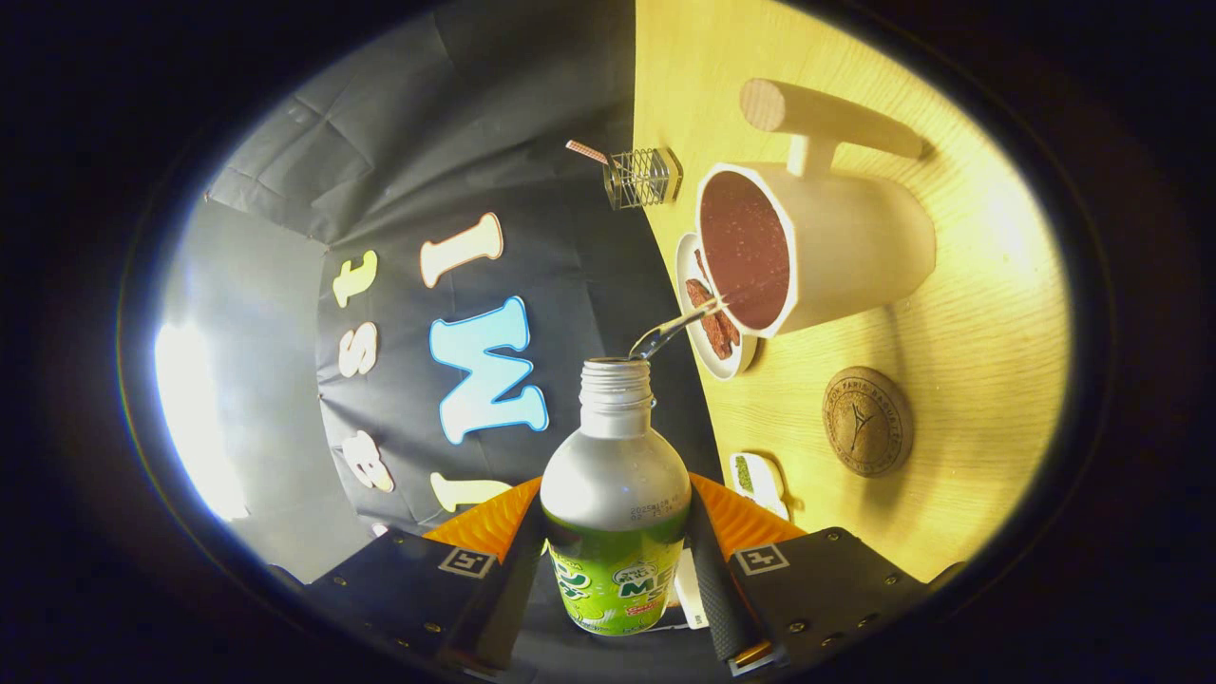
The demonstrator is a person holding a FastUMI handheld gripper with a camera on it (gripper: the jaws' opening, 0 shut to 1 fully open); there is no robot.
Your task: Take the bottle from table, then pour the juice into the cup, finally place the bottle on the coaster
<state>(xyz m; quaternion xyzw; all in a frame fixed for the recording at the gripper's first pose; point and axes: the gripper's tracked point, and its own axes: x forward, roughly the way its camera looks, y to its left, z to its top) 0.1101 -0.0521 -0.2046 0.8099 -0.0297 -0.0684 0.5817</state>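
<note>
My gripper (616,560) is shut on a bottle (616,494) with a silver shoulder and a green label, both fingers pressing its sides. The view is rolled sideways, so the bottle is tipped. A thin clear stream (676,328) runs from the bottle's uncapped mouth into a white cup (836,247) with a reddish-brown inside and a long wooden handle (836,119). The cup stands on the wooden table (988,313) just beyond the bottle's mouth. A round brown coaster (866,421) lies on the table beside the cup, nearer to my fingers.
A small white plate (708,313) with brown snack pieces sits behind the cup. A wire holder (644,177) with a stick in it stands at the table's far edge. A small white and green packet (760,480) lies close to my fingers.
</note>
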